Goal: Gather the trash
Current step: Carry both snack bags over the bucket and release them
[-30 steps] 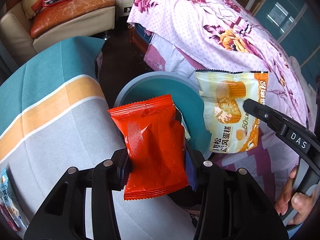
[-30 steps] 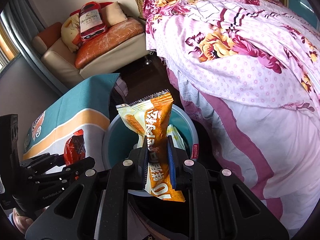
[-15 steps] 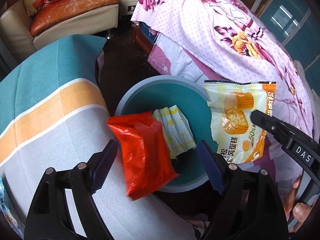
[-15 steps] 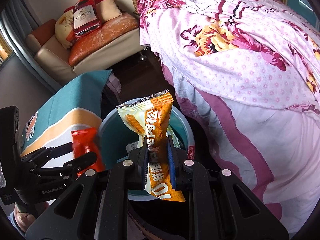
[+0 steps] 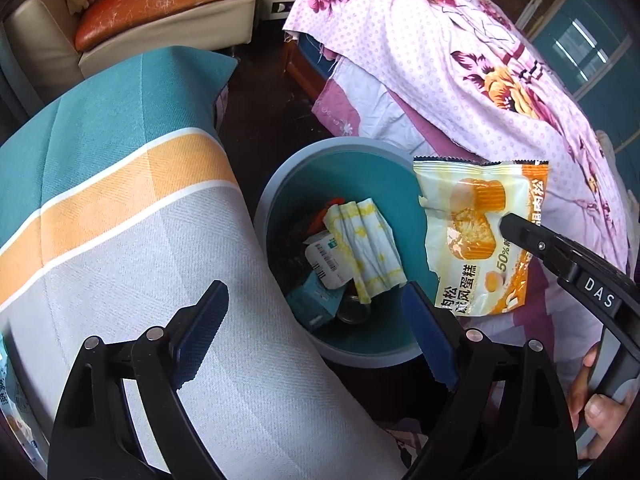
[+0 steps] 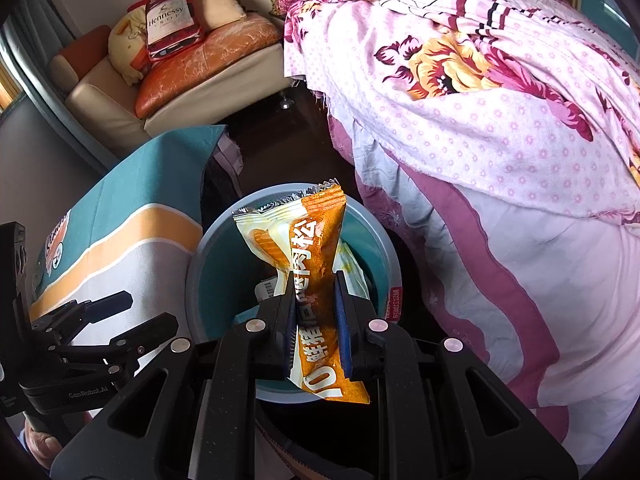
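A teal bin with a grey rim stands on the floor between the table and the bed. It holds crumpled paper, small boxes and a bit of the red wrapper. My left gripper is open and empty above the bin's near edge; it also shows in the right wrist view. My right gripper is shut on a yellow-orange cake wrapper, held upright over the bin.
A table with a teal, orange and grey striped cloth is left of the bin. A bed with floral pink covers is right of it. A sofa with cushions stands behind. Another wrapper lies at the table's left edge.
My left gripper opened and the red wrapper dropped from it into the bin. My right gripper kept hold of the cake wrapper and moved a little closer over the bin.
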The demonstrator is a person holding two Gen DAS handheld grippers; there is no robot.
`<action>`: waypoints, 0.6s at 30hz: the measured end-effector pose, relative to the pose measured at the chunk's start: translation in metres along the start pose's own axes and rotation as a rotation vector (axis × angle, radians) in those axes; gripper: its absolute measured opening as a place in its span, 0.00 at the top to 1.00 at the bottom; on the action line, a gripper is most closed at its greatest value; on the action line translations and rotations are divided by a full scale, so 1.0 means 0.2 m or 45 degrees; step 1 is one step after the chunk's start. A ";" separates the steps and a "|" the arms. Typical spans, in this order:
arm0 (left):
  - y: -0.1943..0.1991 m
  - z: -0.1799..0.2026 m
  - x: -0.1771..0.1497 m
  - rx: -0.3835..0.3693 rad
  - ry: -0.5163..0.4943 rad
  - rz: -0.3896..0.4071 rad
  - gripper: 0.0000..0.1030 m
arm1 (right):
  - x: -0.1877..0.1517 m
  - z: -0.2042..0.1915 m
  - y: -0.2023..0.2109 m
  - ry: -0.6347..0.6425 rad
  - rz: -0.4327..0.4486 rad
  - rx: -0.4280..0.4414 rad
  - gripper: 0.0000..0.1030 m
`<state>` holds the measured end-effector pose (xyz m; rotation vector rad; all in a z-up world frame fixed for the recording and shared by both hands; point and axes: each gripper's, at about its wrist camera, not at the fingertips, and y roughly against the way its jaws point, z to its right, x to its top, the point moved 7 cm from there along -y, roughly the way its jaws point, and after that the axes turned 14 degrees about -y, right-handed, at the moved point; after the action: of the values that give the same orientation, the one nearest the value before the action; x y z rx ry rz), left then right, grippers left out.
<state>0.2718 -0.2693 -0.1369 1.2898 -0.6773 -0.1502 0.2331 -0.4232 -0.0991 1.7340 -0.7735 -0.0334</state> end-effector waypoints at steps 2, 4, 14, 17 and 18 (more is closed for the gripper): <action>0.01 0.00 -0.01 0.000 0.001 -0.001 0.14 | -0.01 -0.01 -0.01 0.003 -0.008 -0.003 0.84; 0.02 -0.01 -0.01 -0.004 0.002 -0.002 0.14 | -0.02 -0.02 -0.01 0.005 -0.014 -0.004 0.84; 0.09 -0.03 -0.05 -0.013 0.011 0.022 0.14 | -0.04 -0.07 -0.01 0.010 -0.026 -0.010 0.44; 0.11 -0.05 -0.07 -0.012 0.022 0.026 0.13 | -0.04 -0.07 0.00 -0.008 -0.032 -0.007 0.32; 0.12 -0.06 -0.08 -0.012 0.027 0.026 0.13 | -0.05 -0.08 0.01 -0.009 -0.034 -0.009 0.32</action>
<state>0.2595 -0.2449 -0.1220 1.2733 -0.6708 -0.1232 0.2310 -0.4057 -0.0962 1.7381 -0.7550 -0.0606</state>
